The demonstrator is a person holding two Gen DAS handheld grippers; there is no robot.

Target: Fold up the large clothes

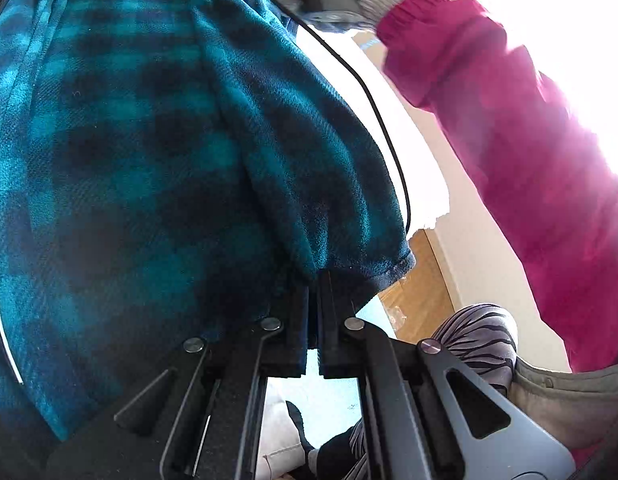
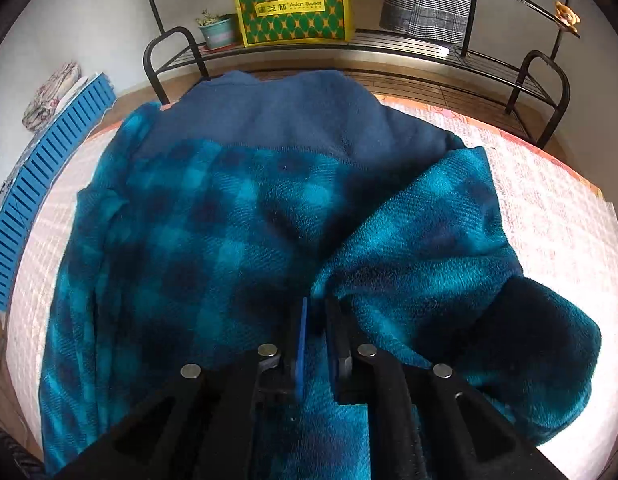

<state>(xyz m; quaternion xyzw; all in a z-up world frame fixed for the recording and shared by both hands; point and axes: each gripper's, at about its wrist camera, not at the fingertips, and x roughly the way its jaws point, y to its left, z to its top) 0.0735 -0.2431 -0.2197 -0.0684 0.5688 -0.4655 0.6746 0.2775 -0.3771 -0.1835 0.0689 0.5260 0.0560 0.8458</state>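
1. The teal-and-navy checked fleece garment (image 2: 237, 216) lies spread on a pale patterned table top (image 2: 557, 208), one sleeve already laid across its body.
2. The left gripper (image 1: 313, 316) has its jaws pressed together, pinching a hem of the fleece and lifting it.
3. The right gripper (image 2: 317, 320) hangs just above the folded-in sleeve (image 2: 429, 232); its jaws stand slightly apart, and no cloth shows between them.
4. To fold well, I judge the left gripper should keep its hem taut while the right one takes a matching edge, so both carry over evenly.
5. The left wrist view is filled by cloth, so the table is hidden there; window glare washes out the magenta-sleeved arm (image 1: 529, 128). Whether the right fingertips touch the fleece is unclear.
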